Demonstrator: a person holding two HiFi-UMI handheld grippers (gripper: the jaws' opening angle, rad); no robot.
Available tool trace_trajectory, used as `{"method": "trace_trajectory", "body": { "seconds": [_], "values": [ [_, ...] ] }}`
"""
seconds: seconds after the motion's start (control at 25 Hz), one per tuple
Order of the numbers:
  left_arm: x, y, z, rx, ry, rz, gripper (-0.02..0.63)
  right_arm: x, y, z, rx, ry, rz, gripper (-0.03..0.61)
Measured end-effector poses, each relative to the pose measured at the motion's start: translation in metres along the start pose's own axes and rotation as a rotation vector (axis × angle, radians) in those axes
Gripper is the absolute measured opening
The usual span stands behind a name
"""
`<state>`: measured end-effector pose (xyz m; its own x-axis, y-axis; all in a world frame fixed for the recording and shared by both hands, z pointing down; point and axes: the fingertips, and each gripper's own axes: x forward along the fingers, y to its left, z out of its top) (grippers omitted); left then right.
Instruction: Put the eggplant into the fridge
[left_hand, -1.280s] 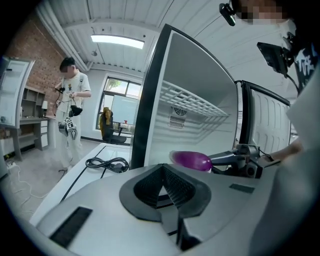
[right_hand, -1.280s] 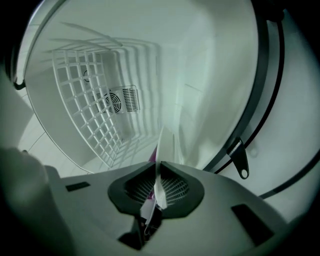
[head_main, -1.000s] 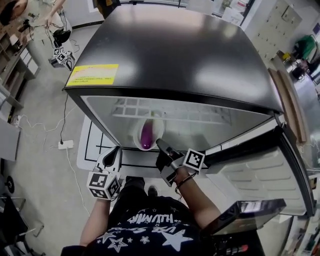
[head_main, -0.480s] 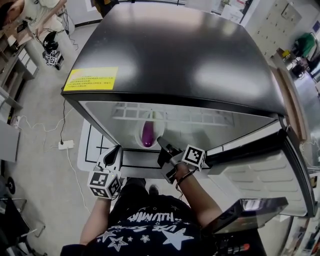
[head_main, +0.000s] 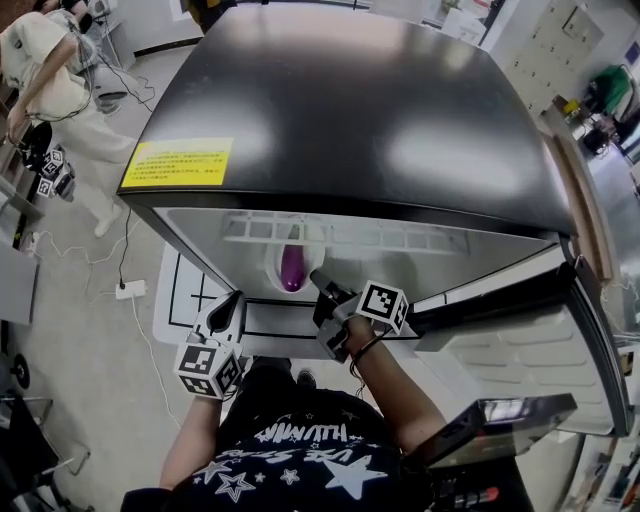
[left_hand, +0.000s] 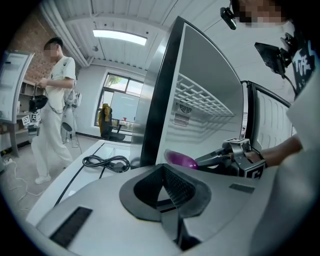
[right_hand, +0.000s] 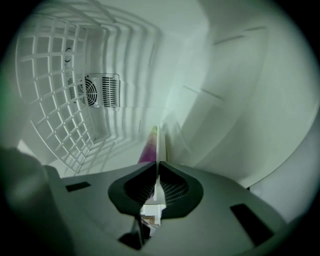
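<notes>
A purple eggplant (head_main: 291, 268) lies on a white plate (head_main: 274, 266), held just inside the open black fridge (head_main: 340, 100) below its white wire shelf (head_main: 350, 235). My right gripper (head_main: 319, 281) is shut on the plate's right rim. In the right gripper view the plate (right_hand: 160, 145) is edge-on between the jaws of the right gripper (right_hand: 158, 167), with the eggplant (right_hand: 148, 148) on its left. My left gripper (head_main: 226, 312) hangs outside the fridge at the lower left, shut with nothing in it. The left gripper (left_hand: 162, 175) sees the eggplant (left_hand: 181, 160) beyond its jaws.
The fridge door (head_main: 520, 340) stands open to the right. A fan grille (right_hand: 97, 91) sits on the fridge's back wall. A person in light clothes (head_main: 50, 70) stands on the floor at the far left. A cable and power strip (head_main: 130, 290) lie left of the fridge.
My right gripper has pushed the plate with the eggplant a little deeper under the wire shelf. The left gripper has stayed put. A person has walked into view at the top left.
</notes>
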<state>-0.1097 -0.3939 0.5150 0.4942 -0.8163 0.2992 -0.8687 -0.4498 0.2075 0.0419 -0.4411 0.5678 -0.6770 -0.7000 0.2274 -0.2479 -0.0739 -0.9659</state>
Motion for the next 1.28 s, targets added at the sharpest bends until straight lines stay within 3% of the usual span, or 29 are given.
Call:
{"method": "trace_trajectory", "body": {
  "seconds": [0.84,0.92,1.28],
  "values": [
    [-0.002,0.000,0.000,-0.012,-0.009,-0.008,0.008,0.009,0.003,-0.013,-0.185,0.114,-0.093,0.026],
    [-0.002,-0.001,0.000,-0.014,-0.012,-0.006,0.008,0.008,0.004,-0.015,-0.201,0.122,-0.101,0.076],
    [-0.005,0.000,0.004,-0.019,-0.024,-0.002,0.008,0.008,0.001,-0.016,-0.264,0.112,-0.174,0.080]
  ]
}}
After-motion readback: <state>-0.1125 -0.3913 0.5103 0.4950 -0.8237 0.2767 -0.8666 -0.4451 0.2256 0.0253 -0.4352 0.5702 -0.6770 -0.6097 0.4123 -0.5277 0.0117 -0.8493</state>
